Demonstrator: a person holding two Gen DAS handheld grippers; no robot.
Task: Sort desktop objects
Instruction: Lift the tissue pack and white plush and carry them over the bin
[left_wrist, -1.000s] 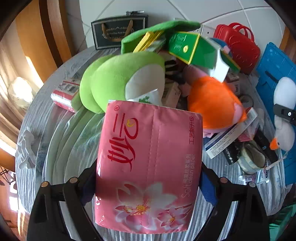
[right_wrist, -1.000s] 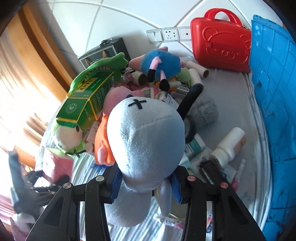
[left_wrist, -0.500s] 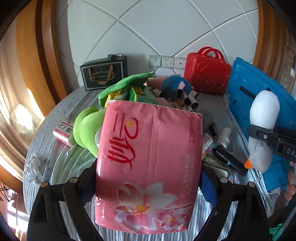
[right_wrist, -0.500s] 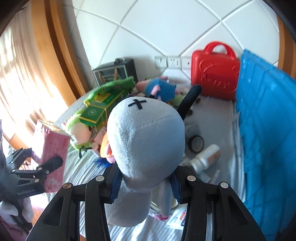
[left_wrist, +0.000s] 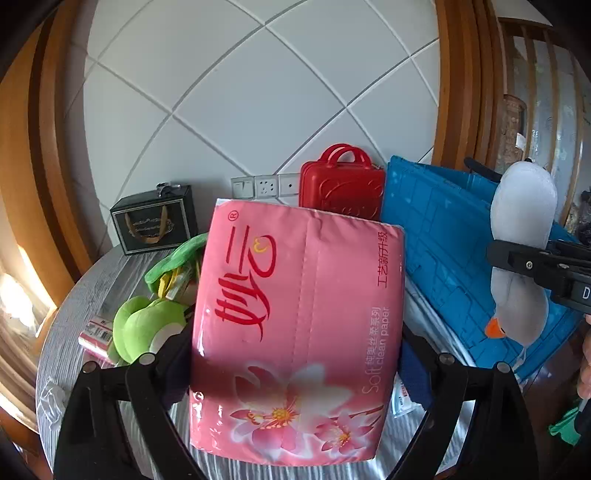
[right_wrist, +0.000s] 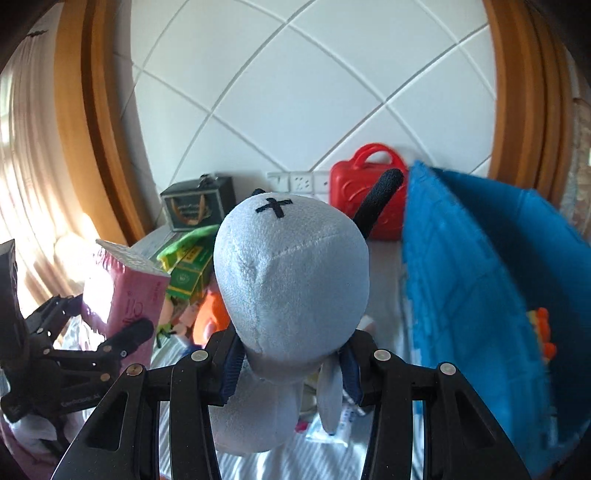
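left gripper (left_wrist: 295, 354): clamps tissue pack (left_wrist: 295, 332) | right gripper (right_wrist: 291, 365): clamps plush bird (right_wrist: 291, 280) | both lifted off bench (left_wrist: 74, 295) for sorting

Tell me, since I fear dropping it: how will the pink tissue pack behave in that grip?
The pink tissue pack, clamped by the left gripper, looks soft and probably light. Its glossy wrap may slip, and most of it stands above the pads, so it could tilt.

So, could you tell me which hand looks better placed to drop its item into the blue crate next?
Probably the right. The right gripper holds the grey plush bird directly beside the blue crate. The left gripper, shut on the pink tissue pack, sits farther from it.
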